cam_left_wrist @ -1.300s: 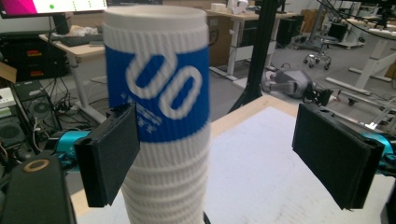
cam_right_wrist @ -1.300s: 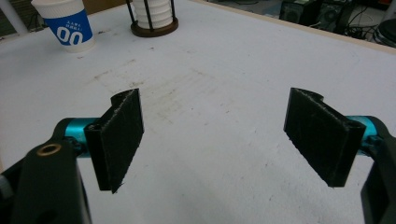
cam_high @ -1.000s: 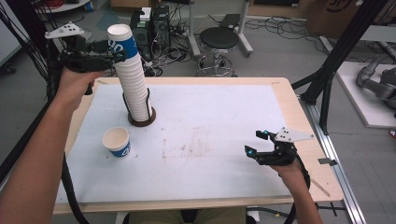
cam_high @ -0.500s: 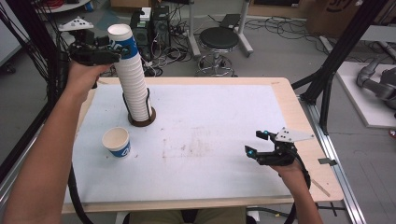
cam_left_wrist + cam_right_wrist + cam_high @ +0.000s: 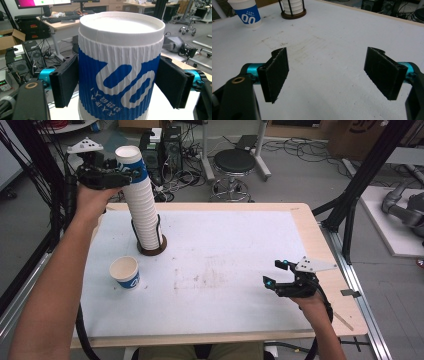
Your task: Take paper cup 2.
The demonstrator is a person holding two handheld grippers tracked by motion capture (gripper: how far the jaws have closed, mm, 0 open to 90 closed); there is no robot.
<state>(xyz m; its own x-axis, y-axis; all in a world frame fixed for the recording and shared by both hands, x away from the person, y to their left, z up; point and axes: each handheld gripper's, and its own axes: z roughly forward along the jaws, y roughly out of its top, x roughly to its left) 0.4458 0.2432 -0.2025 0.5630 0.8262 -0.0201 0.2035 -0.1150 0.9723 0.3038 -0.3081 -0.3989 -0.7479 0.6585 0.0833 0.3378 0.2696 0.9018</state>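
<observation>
White table cover point(image 5: 225, 250) at centre — left gripper point(image 5: 131, 175), upper left, has just been closing, now clamps top paper cup point(image 5: 120, 67) of the stack point(image 5: 145, 220); right gripper point(image 5: 277, 274), lower right, gapes empty.

The top cup point(image 5: 120, 65) of the stack point(image 5: 142, 205) is seen to be white and ribbed, wrapped in a blue band printed with white looping shapes and small white characters. The same white and blue is worn by the single cup point(image 5: 125, 272). The stack is ringed by a dark brown base point(image 5: 152, 251) with black rods. The bench point(image 5: 225, 270) is covered in white, smudged grey, and edged in pale wood.
</observation>
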